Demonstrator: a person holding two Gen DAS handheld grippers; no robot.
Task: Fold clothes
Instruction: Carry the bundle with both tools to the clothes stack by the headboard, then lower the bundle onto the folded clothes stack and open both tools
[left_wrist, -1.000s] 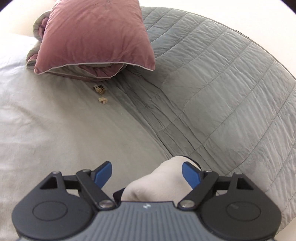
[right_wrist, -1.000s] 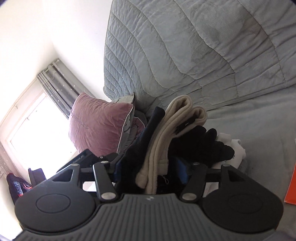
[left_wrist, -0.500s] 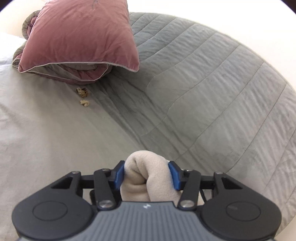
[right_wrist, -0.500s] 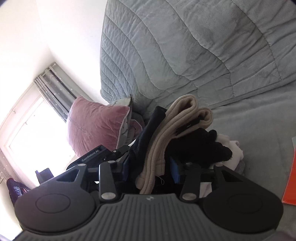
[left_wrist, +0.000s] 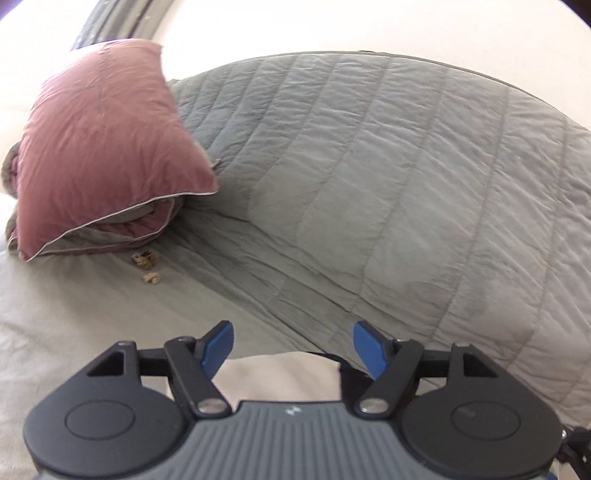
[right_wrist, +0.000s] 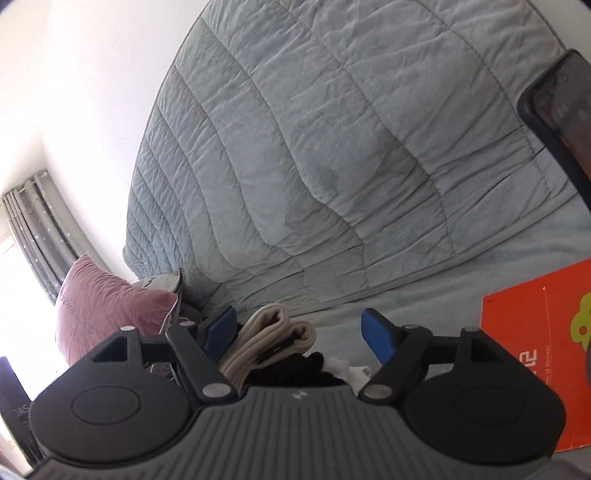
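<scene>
A beige folded garment lies on the pale bed sheet, low between and under my left gripper's open blue fingers, with a dark edge beside it. In the right wrist view the same folded beige garment lies on a pile with a black garment and a white one. My right gripper is open above that pile and holds nothing.
A grey quilted duvet is heaped behind the clothes. A mauve pillow rests on a folded blanket at the left, with small crumbs near it. An orange box lies on the sheet at the right. A dark phone-like object shows at the upper right.
Both grippers have opened and let go of the folded beige garment, which now lies on the pile. Both have drawn back and up from it.
</scene>
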